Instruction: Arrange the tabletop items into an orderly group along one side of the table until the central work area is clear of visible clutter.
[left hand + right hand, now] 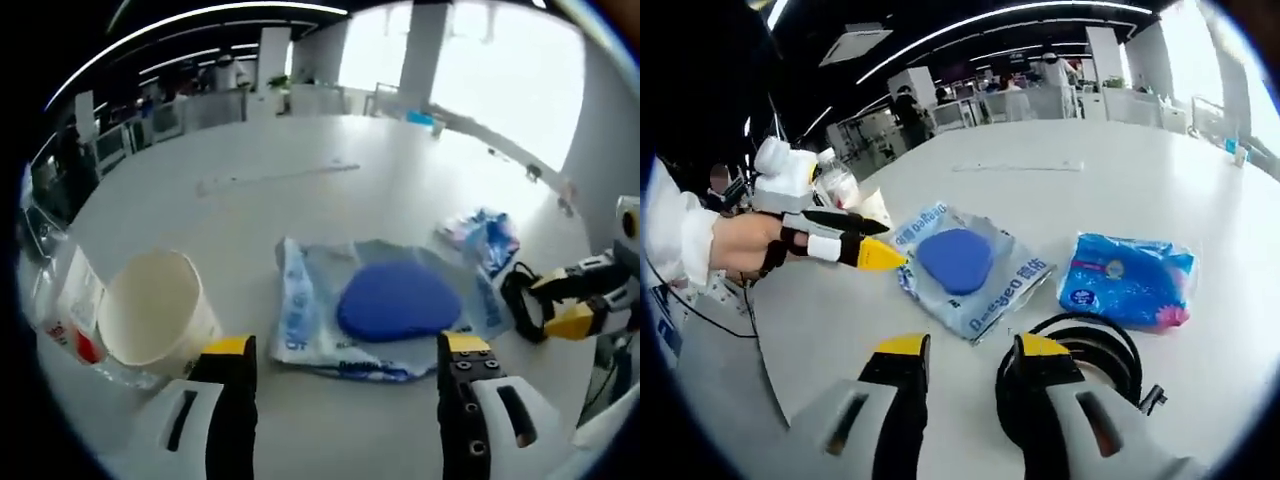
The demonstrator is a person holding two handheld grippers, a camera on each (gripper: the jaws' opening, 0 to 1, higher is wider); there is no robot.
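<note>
My left gripper [345, 345] is open with nothing between its jaws, just short of a clear printed bag holding a blue disc [398, 300]. A white paper cup [155, 305] stands to its left. My right gripper [560, 302] comes in from the right, its yellow tips next to a black coiled cable [518, 300]. In the right gripper view, my right gripper [973, 348] is open, and its right jaw overlaps the cable coil [1090, 345]. Beyond it lie the bagged blue disc [960, 262] and a blue snack packet [1130, 280]. A hand holds the left gripper [855, 240] at the left.
A plastic bottle [65, 305] stands beside the cup at the table's near-left edge. A long thin strip [275, 178] lies farther out on the white table [330, 140]. The blue packet [487, 238] lies right of the bag. Desks and people fill the room behind.
</note>
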